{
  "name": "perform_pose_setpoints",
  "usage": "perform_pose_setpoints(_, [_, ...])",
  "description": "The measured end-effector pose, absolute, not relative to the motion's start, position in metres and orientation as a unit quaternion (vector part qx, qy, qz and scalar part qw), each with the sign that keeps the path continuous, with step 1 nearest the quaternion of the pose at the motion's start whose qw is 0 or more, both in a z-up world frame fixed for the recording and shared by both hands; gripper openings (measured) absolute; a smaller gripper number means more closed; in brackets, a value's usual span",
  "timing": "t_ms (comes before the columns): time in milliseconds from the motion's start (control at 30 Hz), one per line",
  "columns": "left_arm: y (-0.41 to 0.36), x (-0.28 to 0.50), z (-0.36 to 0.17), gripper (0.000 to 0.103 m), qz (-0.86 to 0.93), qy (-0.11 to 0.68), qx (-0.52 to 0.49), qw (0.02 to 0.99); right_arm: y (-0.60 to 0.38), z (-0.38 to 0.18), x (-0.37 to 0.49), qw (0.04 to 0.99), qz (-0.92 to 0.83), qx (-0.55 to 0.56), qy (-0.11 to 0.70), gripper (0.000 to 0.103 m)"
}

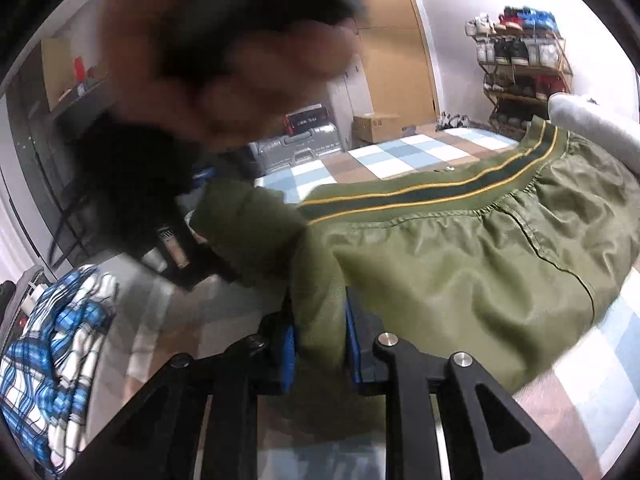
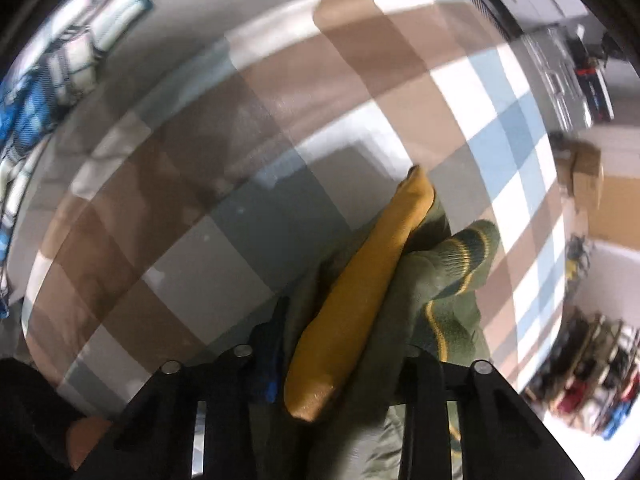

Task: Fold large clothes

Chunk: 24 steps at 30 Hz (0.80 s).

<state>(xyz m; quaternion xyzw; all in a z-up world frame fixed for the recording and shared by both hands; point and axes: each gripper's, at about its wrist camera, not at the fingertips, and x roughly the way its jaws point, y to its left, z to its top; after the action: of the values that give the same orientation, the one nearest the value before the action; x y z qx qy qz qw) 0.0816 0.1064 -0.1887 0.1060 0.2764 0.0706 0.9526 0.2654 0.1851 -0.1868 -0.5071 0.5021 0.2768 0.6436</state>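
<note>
Pinching jacket (image 1: 460, 264) on the checked bed (image 1: 384, 156) | left gripper (image 1: 320, 344) clamps near edge as anchor | right gripper (image 2: 340, 360) nipped on cuff and yellow lining, likely for folding

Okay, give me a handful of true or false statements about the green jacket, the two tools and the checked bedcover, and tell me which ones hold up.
1. The left tool is shut on olive fabric of the green jacket. True.
2. The jacket's ribbed band is plain red. False: it is dark green with two yellow stripes.
3. The right tool has jacket fabric between its fingers, with a mustard-yellow lining showing. True.
4. The jacket lies on a bare wooden floor. False: it lies on the checked bedcover in brown, white and blue.
5. A blue and white plaid cloth lies off to the side. True.
</note>
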Motion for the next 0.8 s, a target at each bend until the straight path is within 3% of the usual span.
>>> perform_pose_setpoints(233, [0.165,0.03,-0.157,0.014,0.113,0.262,0.115,0.952,0.177,-0.121,0.252,0.693,0.395,-0.38,0.469,0.022])
perform_pose_setpoints(400, [0.17,-0.005,-0.093,0.014,0.163,0.206,0.185,0.947,0.161,-0.043,0.226,0.715,0.495,-0.256,0.422,0.021])
perform_pose_setpoints(633, [0.064,-0.018,-0.031,0.014,0.071,0.124,0.252,0.957,0.02,0.036,0.238,0.736,0.553,-0.067,0.384,0.02])
perform_pose_setpoints(800, [-0.026,0.008,-0.05,0.013,-0.047,0.145,0.273,0.95,-0.115,0.006,0.284,0.773,0.491,0.008,0.401,0.02])
